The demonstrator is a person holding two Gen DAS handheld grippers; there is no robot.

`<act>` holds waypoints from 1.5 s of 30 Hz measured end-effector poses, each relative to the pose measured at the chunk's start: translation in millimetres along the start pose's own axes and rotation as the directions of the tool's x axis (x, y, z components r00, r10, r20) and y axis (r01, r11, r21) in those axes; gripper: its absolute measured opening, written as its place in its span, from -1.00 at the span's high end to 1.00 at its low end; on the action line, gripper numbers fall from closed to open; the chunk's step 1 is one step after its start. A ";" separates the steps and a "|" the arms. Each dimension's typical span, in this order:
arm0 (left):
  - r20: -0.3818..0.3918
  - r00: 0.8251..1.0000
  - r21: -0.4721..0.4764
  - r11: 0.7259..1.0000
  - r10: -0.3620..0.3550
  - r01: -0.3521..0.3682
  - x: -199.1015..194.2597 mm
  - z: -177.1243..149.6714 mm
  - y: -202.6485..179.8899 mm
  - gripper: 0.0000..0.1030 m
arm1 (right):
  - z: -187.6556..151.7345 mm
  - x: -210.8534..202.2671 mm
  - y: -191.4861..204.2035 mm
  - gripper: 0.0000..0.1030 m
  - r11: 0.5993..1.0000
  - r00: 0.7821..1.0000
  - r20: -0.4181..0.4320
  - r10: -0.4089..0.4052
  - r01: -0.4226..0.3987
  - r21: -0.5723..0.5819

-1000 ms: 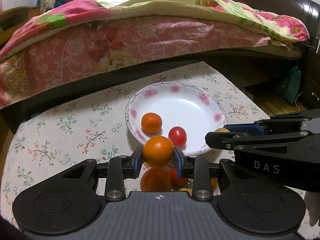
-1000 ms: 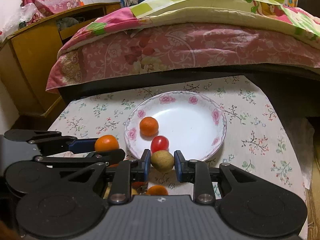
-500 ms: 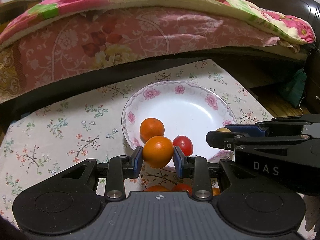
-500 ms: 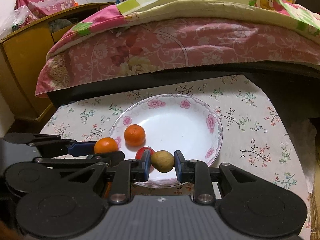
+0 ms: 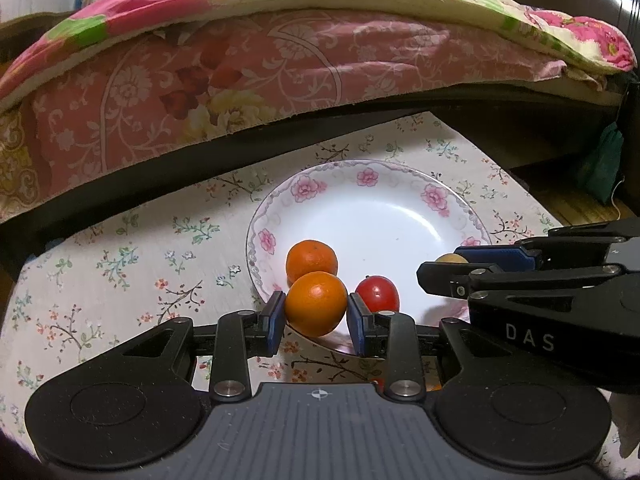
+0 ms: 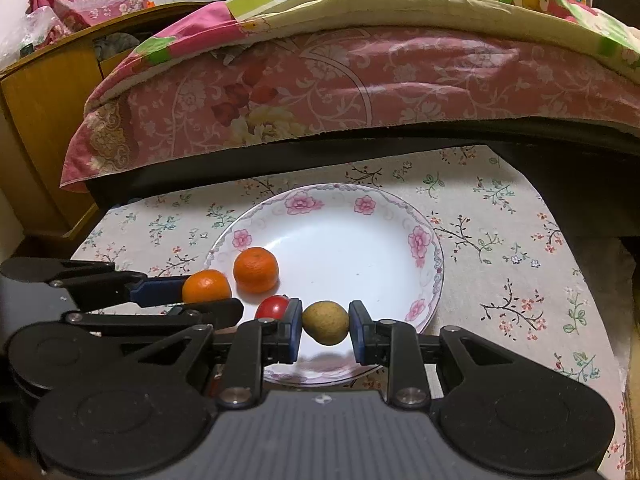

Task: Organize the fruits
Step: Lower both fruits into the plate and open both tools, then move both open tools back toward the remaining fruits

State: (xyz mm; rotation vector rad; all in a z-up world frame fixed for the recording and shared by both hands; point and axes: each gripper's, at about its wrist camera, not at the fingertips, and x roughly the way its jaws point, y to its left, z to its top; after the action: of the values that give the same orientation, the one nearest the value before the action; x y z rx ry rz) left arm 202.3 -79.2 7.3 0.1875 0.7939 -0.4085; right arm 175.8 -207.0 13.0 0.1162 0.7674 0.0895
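A white plate with pink flowers point(image 5: 400, 184) point(image 6: 420, 240) sits on the floral tablecloth. In it lie an orange point(image 5: 311, 255) point(image 6: 256, 270) and a small red fruit point(image 5: 378, 293) point(image 6: 273, 307). My left gripper point(image 5: 316, 320) point(image 6: 208, 292) is shut on a second orange point(image 5: 316, 302) point(image 6: 206, 286) and holds it over the plate's near left rim. My right gripper point(image 6: 325, 334) point(image 5: 448, 268) is shut on a yellow-brown fruit point(image 6: 325, 322) point(image 5: 451, 258) and holds it above the plate's near edge.
A bed with a pink floral cover point(image 5: 280, 60) overhangs the far side of the table. A wooden cabinet point(image 6: 36, 120) stands at the left. The tablecloth point(image 5: 120, 264) spreads left and right of the plate.
Both grippers have moved forward with their fruit, from in front of the plate to over its near rim. The loose fruit seen under the left gripper has passed out of view.
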 end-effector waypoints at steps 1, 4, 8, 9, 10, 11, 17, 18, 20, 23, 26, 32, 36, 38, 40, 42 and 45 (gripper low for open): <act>-0.001 1.000 0.002 1.000 0.004 -0.004 0.4 -0.1 -0.2 0.21 | 0.0 0.4 0.0 0.49 1.000 1.000 -0.002 -0.002 0.002 -0.001; -0.001 1.000 0.003 1.000 0.012 -0.012 1.6 0.5 -0.4 0.16 | -0.2 1.5 -0.4 0.48 1.000 1.000 -0.005 -0.006 0.006 0.004; -0.003 1.000 -0.003 1.000 0.016 -0.016 1.7 1.4 1.3 0.05 | 0.3 1.2 -1.5 0.48 1.000 1.000 -0.002 -0.006 0.006 0.008; -0.002 1.000 -0.005 1.000 0.015 -0.015 1.4 1.3 2.1 0.04 | 0.6 1.3 -1.5 0.48 1.000 1.000 -0.002 -0.007 0.007 0.007; 0.000 1.000 -0.005 1.000 0.016 -0.016 0.8 1.3 2.6 0.03 | 0.6 1.0 -1.4 0.48 1.000 1.000 0.000 -0.007 0.007 0.006; 0.001 1.000 -0.003 1.000 0.019 -0.019 0.1 1.3 2.8 0.02 | 0.9 0.7 -1.4 0.48 1.000 1.000 0.002 -0.005 0.005 0.006; 0.017 1.000 -0.003 1.000 0.025 -0.025 -7.5 2.8 5.6 -0.02 | 2.5 -3.1 0.7 0.42 1.000 1.000 0.018 -0.003 0.003 0.000; 0.019 0.999 -0.003 1.000 0.025 -0.025 -8.5 3.2 5.6 -0.03 | 2.9 -3.5 0.8 0.42 1.000 1.000 0.019 -0.003 0.003 0.001; 0.021 0.999 0.000 1.000 0.027 -0.027 -10.7 3.5 5.5 -0.03 | 3.3 -4.3 0.8 0.42 1.000 1.000 0.020 -0.001 0.001 0.003; 0.020 0.999 0.002 1.000 0.027 -0.027 -13.2 2.7 5.9 -0.04 | 3.4 -5.3 2.1 0.42 1.000 1.000 0.020 0.001 -0.001 0.000; 0.018 0.999 -0.001 1.000 0.027 -0.027 -14.8 2.1 6.8 -0.07 | 3.2 -6.5 3.4 0.42 1.000 1.000 0.019 0.006 -0.006 -0.003; 0.010 1.000 0.006 1.000 0.026 -0.026 -22.6 -3.1 11.1 -0.15 | 1.0 -10.4 8.3 0.41 1.000 1.000 0.018 0.019 -0.018 -0.015; 0.003 1.000 0.014 1.000 0.028 -0.028 -31.0 -8.2 11.9 -0.16 | -2.1 -12.9 13.6 0.40 0.999 0.999 0.012 0.029 -0.029 -0.027; -0.005 1.000 0.017 1.000 0.023 -0.023 -35.3 -11.7 11.6 -0.17 | -3.8 -14.9 17.1 0.40 0.999 0.999 0.011 0.032 -0.032 -0.036; -0.011 1.000 0.028 0.999 0.023 -0.022 -40.2 -15.9 10.6 -0.19 | -6.0 -17.8 20.0 0.40 0.998 0.999 0.008 0.037 -0.037 -0.046; -0.017 1.000 0.040 0.999 0.024 -0.023 -45.6 -20.4 9.3 -0.22 | -8.3 -20.6 21.8 0.40 0.998 0.999 0.003 0.041 -0.041 -0.050; -0.029 0.999 0.035 0.999 0.016 -0.015 -51.8 -27.6 8.6 -0.26 | -13.0 -24.8 24.0 0.39 0.997 0.999 -0.004 0.048 -0.048 -0.056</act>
State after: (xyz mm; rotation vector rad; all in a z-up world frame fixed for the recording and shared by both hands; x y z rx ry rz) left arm 155.4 -48.0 25.9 0.2322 0.8143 -0.4058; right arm 148.1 -185.4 24.1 0.0809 0.7643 0.1568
